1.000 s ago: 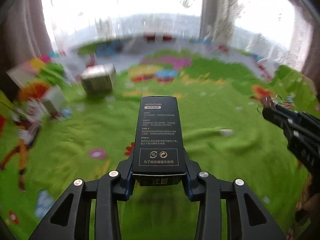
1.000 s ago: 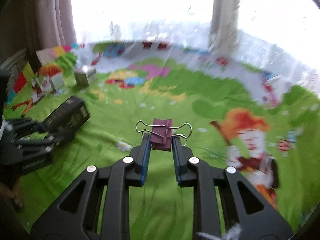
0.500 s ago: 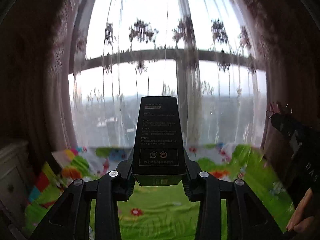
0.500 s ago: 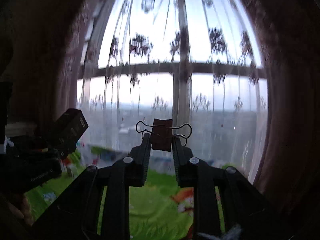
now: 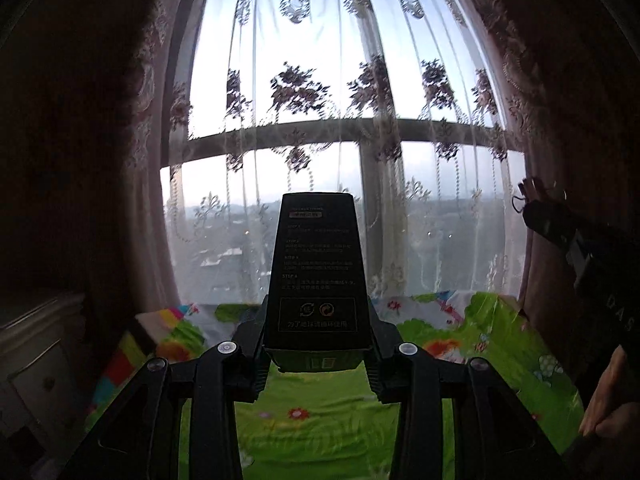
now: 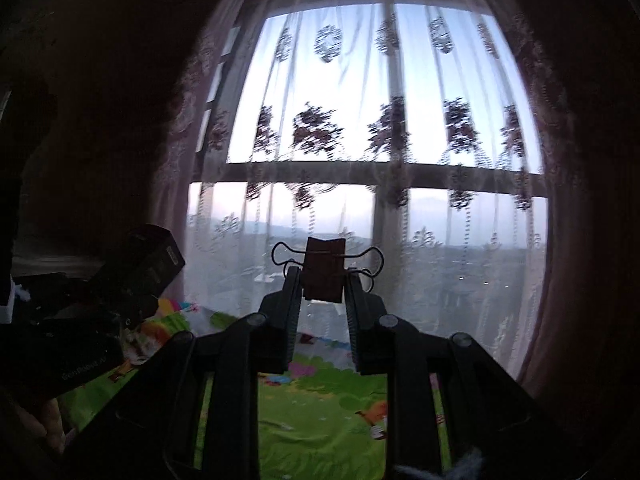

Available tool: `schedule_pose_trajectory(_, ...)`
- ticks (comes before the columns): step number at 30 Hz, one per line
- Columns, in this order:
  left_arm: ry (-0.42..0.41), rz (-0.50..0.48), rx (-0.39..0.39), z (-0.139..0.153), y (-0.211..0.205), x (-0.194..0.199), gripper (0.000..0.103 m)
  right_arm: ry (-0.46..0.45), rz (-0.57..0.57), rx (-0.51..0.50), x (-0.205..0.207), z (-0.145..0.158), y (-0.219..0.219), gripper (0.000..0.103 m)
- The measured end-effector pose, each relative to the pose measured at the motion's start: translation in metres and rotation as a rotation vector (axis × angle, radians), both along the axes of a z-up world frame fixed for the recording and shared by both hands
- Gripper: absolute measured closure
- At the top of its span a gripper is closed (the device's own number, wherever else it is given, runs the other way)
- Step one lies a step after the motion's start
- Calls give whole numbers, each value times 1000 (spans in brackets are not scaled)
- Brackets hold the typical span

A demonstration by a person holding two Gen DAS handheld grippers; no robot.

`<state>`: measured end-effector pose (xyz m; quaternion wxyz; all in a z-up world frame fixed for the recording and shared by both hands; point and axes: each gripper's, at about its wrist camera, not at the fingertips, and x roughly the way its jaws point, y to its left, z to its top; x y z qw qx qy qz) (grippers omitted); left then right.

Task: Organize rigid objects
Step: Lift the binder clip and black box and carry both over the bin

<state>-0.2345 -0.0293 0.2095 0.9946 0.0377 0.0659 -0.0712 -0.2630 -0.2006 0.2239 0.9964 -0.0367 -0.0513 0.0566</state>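
A long black box with printed instructions sticks out forward from my left gripper, whose pads press on its two sides. My right gripper is shut on a dark red binder clip with wire handles spread left and right. Both point about level toward the window. In the left wrist view the right gripper shows at the right edge, with a hand below it. In the right wrist view the left gripper's black box appears at the left.
A big window with sheer flowered curtains fills both views, with heavy drapes at each side. Below lies a green cartoon play mat. A white cabinet stands at the left.
Both grippers have risen and tilted up from the mat until they face the window. The box and the clip stay gripped as before.
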Motion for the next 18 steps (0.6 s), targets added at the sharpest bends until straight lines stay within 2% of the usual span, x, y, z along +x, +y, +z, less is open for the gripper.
schedule_pose_trajectory(7,31,83,-2,-12,37,-21,63,14,127,-27,-12,-4,36,78)
schedule_pose_trajectory(18,12,220,-4,-15,91,-58,63,27,311,-60,-25,-2,87,78)
